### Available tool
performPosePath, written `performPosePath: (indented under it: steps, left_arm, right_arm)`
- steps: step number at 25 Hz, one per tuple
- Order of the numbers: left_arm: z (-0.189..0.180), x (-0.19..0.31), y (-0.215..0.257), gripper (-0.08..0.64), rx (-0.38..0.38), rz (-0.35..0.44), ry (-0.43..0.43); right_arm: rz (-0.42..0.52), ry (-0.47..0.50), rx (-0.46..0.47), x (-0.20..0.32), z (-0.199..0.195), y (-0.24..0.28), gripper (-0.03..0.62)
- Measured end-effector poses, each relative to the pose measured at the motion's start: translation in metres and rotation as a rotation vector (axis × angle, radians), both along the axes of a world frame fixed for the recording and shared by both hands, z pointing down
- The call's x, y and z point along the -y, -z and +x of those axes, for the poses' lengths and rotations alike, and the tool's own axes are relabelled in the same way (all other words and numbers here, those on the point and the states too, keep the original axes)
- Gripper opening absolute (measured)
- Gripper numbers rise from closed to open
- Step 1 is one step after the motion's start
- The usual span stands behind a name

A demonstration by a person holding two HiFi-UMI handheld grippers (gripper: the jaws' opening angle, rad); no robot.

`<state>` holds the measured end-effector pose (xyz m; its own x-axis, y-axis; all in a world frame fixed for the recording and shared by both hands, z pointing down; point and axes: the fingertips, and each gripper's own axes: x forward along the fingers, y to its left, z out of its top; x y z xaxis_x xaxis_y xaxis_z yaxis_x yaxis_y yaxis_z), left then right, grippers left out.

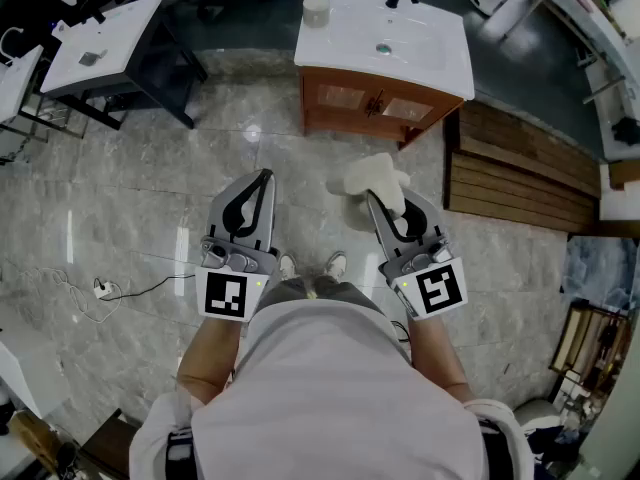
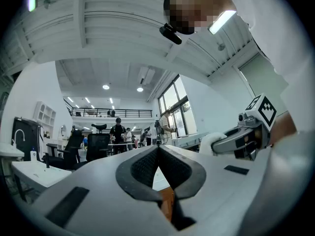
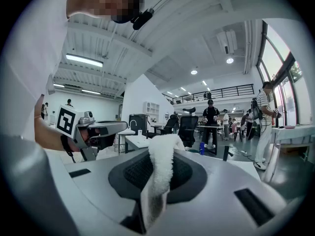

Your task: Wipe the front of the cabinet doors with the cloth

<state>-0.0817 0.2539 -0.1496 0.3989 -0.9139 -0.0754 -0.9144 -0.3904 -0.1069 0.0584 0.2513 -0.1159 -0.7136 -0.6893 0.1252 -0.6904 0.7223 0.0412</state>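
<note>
Right gripper (image 1: pixel 380 204) jaws pinch the cloth (image 1: pixel 372 176); left gripper (image 1: pixel 264 178) jaws pressed together, empty. Narrow pinch may slip against cabinet doors (image 1: pixel 372 104).

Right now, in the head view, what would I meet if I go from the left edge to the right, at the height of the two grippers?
White plug and cable on the floor → left gripper, shut and empty → right gripper, shut on the cloth → wooden planks.

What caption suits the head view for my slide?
Right gripper holds a white fluffy cloth, away from the brown wooden cabinet.
</note>
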Motion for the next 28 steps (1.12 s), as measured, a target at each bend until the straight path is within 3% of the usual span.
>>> performPosePath:
  steps: [10, 21, 28]
  left_arm:
    - [0.007, 0.002, 0.001, 0.018, 0.002, -0.004, 0.013]
    - [0.029, 0.003, -0.001, 0.018, 0.030, 0.024, 0.124]
    - [0.030, 0.009, -0.003, 0.018, 0.020, 0.021, 0.137]
  right_arm:
    - [0.002, 0.012, 0.006, 0.004, 0.009, 0.001, 0.075]
    - [-0.002, 0.087, 0.041, 0.007, 0.048, -0.013, 0.075]
    - [-0.029, 0.085, 0.040, 0.018, 0.052, -0.021, 0.075]
